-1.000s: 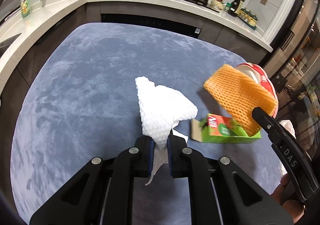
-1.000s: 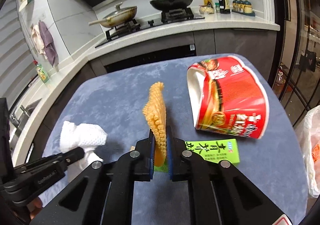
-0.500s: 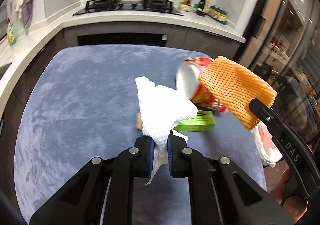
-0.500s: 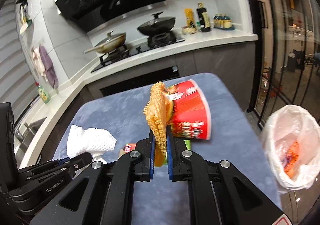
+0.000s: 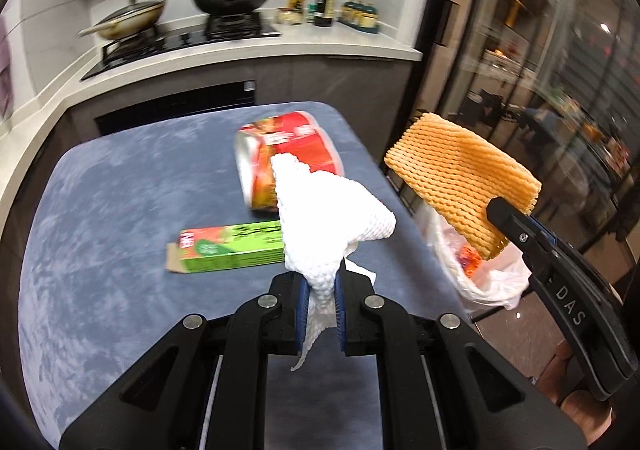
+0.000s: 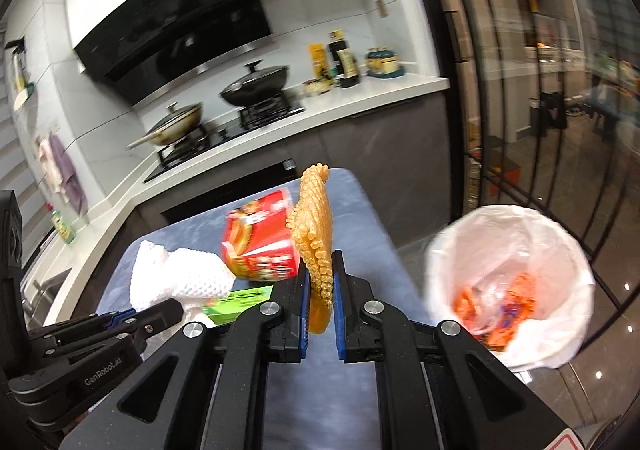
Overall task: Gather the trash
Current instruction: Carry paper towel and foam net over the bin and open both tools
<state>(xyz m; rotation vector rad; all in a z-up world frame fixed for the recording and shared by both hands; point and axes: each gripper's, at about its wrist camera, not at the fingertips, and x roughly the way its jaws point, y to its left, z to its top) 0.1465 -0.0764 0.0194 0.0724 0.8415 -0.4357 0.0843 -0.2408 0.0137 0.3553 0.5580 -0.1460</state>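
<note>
Both grippers carried trash toward the bin (image 6: 516, 282). The right gripper (image 6: 320, 306) pinched orange foam netting (image 6: 314, 226) beside its rim, ready to drop. The left gripper (image 5: 320, 290) pinched white foam netting (image 5: 324, 218), farther from the bin.

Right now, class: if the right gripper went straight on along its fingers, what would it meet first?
Probably the red noodle cup lying on the table, just beyond the orange foam net it grips; depth is unclear.

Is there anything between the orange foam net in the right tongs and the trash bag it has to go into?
Nothing visible. The right tongs hold the orange foam net in the air, and the white trash bag sits open-mouthed to its right past the table edge, the gap between them bare.
</note>
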